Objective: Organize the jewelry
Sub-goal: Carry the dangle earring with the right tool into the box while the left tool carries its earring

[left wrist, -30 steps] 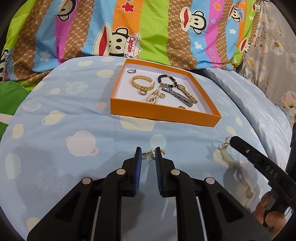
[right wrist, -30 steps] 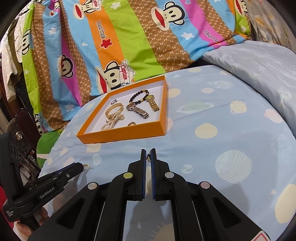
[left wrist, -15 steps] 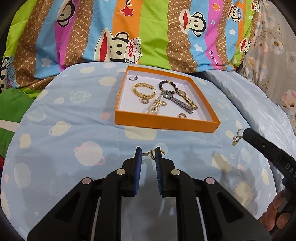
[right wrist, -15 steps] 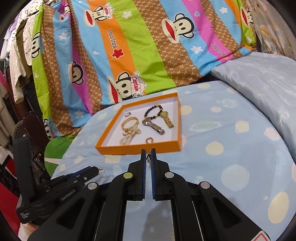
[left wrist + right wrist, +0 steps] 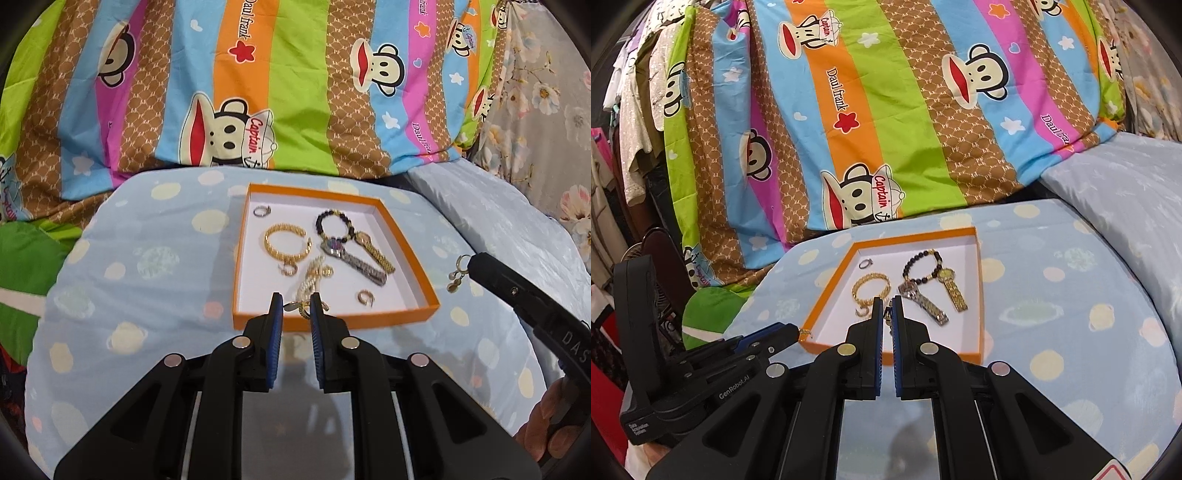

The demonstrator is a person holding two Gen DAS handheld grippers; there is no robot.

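Though pinched, both earrings (image 5: 303, 307) airborne.

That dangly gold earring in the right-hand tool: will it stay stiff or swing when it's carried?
Probably swing: the gold earring hangs from the right gripper by its hoop, little drops dangling below, so they look loosely linked. It seems light, being tiny beside the orange tray. The thin, smooth hoop might slip.
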